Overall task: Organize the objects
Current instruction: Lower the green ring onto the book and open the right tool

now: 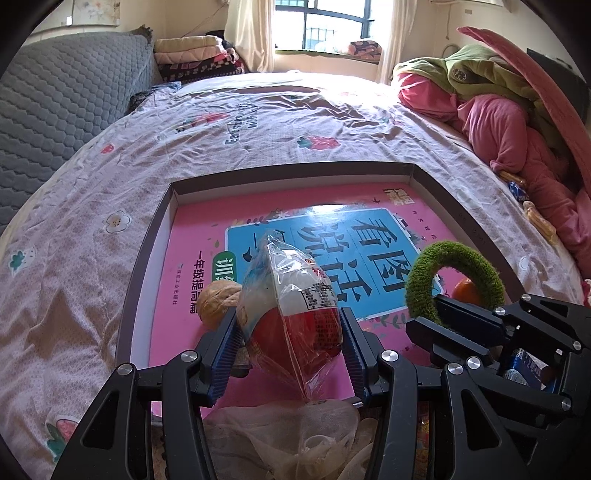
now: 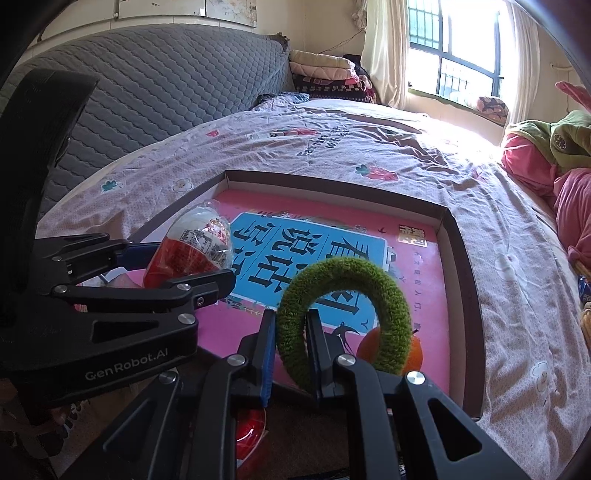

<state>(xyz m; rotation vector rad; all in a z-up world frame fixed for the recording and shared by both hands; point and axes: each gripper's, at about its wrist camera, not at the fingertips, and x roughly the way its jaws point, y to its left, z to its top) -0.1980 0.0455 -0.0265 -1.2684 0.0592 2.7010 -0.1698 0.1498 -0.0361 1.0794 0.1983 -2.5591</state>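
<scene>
Left jaws clamped on wrapped egg toy (image 1: 295,314), right jaws clamped on green ring (image 2: 343,317), both over box (image 1: 147,266)

orange (image 2: 416,355): mostly behind green ring (image 2: 345,319) | walnut (image 1: 214,301): partly behind wrapped egg (image 1: 291,314) | book (image 1: 373,258) title: partly covered | blue pack (image 1: 528,371): hidden inside right tool (image 1: 421,317), unreadable

Daylight pours in through the window (image 1: 319,22) and blows out to white on the bedspread (image 1: 332,85) just below it, washing away the print there. Nearer the camera the light is softer and even, with faint shadows. Glare streaks the book cover (image 1: 317,214). Both views bend strongly toward the edges, with black corners. Focus stays sharp throughout.
</scene>
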